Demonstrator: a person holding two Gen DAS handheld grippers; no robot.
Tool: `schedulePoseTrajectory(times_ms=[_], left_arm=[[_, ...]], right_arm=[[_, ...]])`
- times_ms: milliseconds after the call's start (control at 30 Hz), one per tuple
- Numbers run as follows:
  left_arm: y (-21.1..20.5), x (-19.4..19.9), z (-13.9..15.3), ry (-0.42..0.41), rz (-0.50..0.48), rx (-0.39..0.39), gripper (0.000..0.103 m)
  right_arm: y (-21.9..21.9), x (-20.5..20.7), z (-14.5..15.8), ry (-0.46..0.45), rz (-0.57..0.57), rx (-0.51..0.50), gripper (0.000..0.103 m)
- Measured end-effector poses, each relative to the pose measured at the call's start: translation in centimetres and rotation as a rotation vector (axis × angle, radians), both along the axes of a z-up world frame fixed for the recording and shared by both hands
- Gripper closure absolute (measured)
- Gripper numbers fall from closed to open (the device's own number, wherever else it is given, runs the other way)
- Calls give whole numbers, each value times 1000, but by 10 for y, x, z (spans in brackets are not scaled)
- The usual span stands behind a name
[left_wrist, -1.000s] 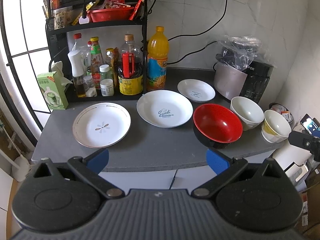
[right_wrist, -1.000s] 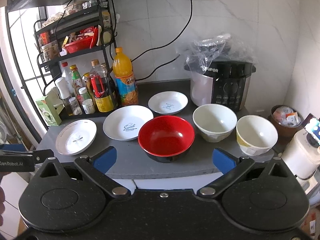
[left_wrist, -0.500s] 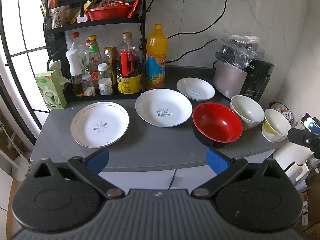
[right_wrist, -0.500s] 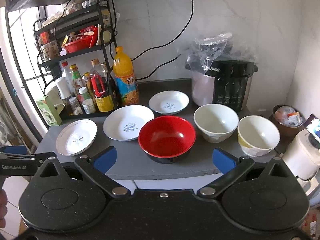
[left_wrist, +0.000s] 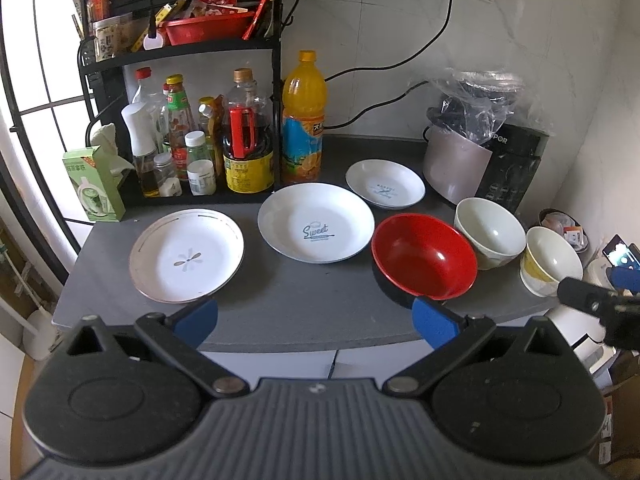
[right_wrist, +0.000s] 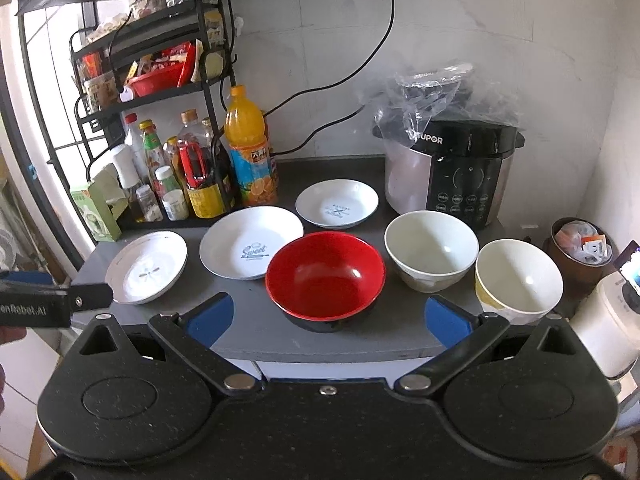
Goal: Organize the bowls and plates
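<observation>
On the grey counter [left_wrist: 280,312] lie a gold-rimmed white plate [left_wrist: 187,255] at the left, a white "Sweet" plate [left_wrist: 316,227] in the middle and a small white plate [left_wrist: 385,189] behind it. To the right stand a red bowl [left_wrist: 425,261], a white bowl [left_wrist: 490,231] and a yellow-sided white bowl [left_wrist: 551,259]. The same dishes show in the right wrist view, with the red bowl [right_wrist: 326,274] in the centre. My left gripper [left_wrist: 316,320] is open and empty at the counter's front edge. My right gripper [right_wrist: 327,316] is open and empty in front of the red bowl.
A black rack [left_wrist: 180,52] with sauce bottles and an orange juice bottle [left_wrist: 303,120] stands at the back left. A pressure cooker [right_wrist: 452,168] under a plastic bag stands at the back right. A green box [left_wrist: 94,184] sits at the left edge.
Both grippers have moved slightly closer to the counter and the dishes. Nothing on the counter has moved.
</observation>
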State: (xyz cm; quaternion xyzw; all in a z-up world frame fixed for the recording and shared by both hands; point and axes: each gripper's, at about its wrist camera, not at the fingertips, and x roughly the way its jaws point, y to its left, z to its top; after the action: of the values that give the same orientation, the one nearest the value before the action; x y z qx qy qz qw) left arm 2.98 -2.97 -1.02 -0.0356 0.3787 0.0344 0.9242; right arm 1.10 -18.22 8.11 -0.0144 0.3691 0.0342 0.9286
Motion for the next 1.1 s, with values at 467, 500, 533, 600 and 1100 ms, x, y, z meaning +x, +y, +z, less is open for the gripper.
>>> schedulePoseTrajectory(times_ms=[467,500,533,600,1100], left_arm=[[-11,46,-7,28,-28,8,4],[-11,51,-8,31,-37,3,6],[-11,57,-9,33,-49,0,6],[-10,68,-12,35,-65,6,7],[15,163,-33,80,-272,39,20]], right_arm=[[-21,31,-10,30,-17,54,1],[-20,34,-11,31,-22,55,1],[-21,37,-13,32,-25,58,1],[-21,44,-16,32,-40,66,1],[-4,105,-40,24,-250,117,13]])
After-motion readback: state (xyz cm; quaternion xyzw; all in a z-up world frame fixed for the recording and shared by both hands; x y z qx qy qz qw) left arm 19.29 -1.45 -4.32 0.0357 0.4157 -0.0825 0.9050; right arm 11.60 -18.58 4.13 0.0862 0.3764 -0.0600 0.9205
